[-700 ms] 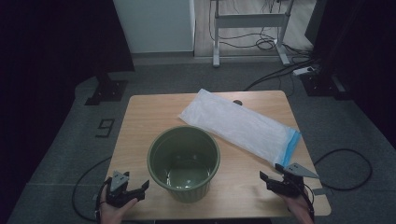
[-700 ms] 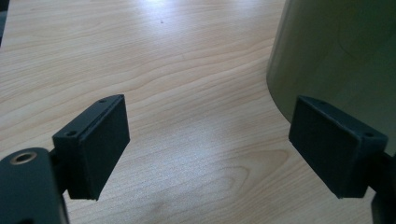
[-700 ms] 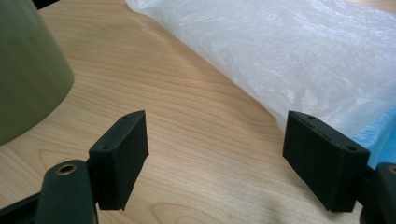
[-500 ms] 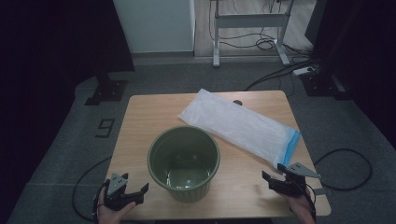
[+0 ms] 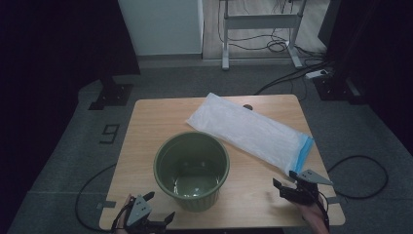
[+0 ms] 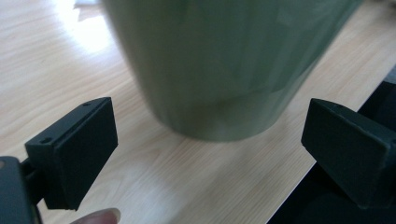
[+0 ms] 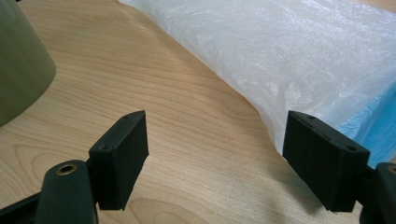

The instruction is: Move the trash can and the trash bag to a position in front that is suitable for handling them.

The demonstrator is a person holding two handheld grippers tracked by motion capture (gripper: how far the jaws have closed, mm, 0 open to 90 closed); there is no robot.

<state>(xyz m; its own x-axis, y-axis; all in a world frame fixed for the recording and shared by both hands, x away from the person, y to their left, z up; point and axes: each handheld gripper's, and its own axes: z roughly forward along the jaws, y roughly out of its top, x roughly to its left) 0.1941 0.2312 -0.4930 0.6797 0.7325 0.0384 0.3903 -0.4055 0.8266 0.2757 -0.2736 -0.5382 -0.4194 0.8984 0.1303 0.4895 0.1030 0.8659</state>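
**Op:** Near edge of table, both grippers parked. L gripper sits at near-left corner, just beside the green bin, jaws spread wide, nothing between them. In left gripper view the bin wall is right ahead of the jaws, blurred, not touching either pad.

**Eng:** R side?

**Op:** R gripper at near-right, jaws also spread, empty. Pointing toward the white plastic bag. In right gripper view the bag lies just past the jaws, its blue edge by the right-hand pad; can't tell if pad touches it, looks apart.

**Eng:** Where's the bag vs bin?

**Op:** Bag lies flat, diagonal, from far-centre to right side of table, blue strip at its near-right end. Bin stands upright, centre-near, mouth open, inside looks bare. Bag's long edge passes just beside bin rim on the far-right side; touching or not, can't tell from high view.

**Eng:** Hands?

**Op:** My fingertip shows at bottom of left gripper view.
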